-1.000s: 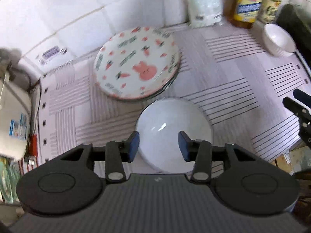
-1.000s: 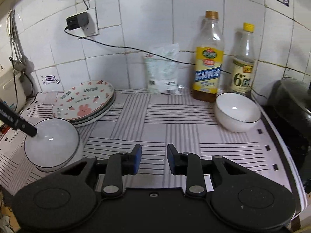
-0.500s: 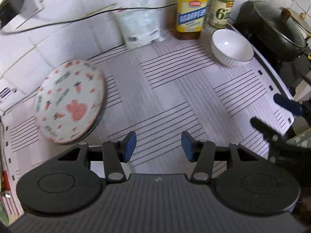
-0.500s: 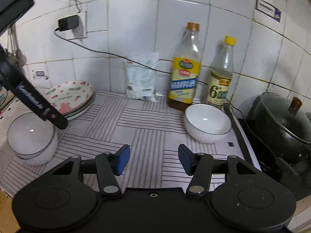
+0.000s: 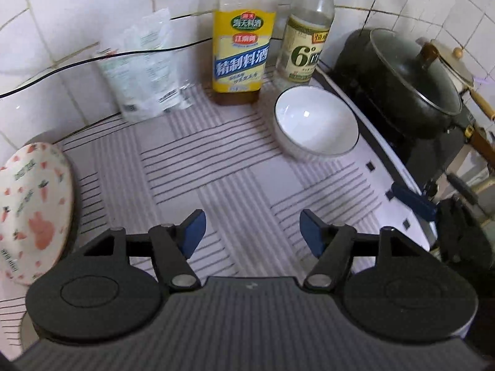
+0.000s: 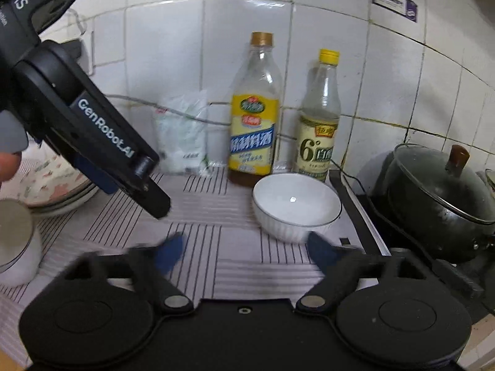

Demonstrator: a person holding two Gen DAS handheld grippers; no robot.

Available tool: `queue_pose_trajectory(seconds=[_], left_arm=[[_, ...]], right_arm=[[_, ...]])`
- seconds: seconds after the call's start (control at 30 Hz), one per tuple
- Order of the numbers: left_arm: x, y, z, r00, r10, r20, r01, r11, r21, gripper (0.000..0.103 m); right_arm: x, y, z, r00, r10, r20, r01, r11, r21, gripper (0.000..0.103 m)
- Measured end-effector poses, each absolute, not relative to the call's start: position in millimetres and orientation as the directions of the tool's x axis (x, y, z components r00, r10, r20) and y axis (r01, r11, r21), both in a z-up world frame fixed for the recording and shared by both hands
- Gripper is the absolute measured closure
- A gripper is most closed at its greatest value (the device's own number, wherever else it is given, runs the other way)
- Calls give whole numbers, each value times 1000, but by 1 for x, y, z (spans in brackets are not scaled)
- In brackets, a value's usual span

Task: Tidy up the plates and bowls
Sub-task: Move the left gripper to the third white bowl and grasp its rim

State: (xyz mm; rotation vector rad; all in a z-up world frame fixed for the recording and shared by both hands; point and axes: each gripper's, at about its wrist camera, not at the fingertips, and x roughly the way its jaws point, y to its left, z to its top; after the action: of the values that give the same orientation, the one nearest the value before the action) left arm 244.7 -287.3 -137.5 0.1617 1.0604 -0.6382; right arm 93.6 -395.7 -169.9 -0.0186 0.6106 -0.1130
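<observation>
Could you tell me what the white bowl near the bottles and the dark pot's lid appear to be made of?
The white bowl looks like glazed ceramic: an opaque, glossy white surface with a sharp highlight inside and a thin dark rim line. The lid on the dark pot looks like glass, since it is see-through and reflective within a metal-looking rim; its brown knob could be wood or plastic.
</observation>
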Motion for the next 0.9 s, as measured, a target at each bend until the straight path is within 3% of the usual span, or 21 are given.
queue_pose_trajectory(seconds=[0.27, 0.53, 0.8, 0.9], left_arm=[[267, -321, -166, 348, -420, -838, 545, 818, -184, 33], [277, -347, -179, 341, -516, -786, 587, 770, -251, 29], [305, -368, -196, 375, -453, -808, 544, 814, -204, 29], [315, -372, -205, 374, -437, -818, 524, 827, -202, 34]], right_arm=[[125, -427, -204, 792, -140, -595, 167, 986, -10, 6], [151, -442, -232, 749, -190, -635, 212, 976, -42, 6], [167, -456, -239, 740, -189, -646, 214, 976, -41, 6], [174, -464, -242, 734, -183, -653, 223, 974, -22, 6]])
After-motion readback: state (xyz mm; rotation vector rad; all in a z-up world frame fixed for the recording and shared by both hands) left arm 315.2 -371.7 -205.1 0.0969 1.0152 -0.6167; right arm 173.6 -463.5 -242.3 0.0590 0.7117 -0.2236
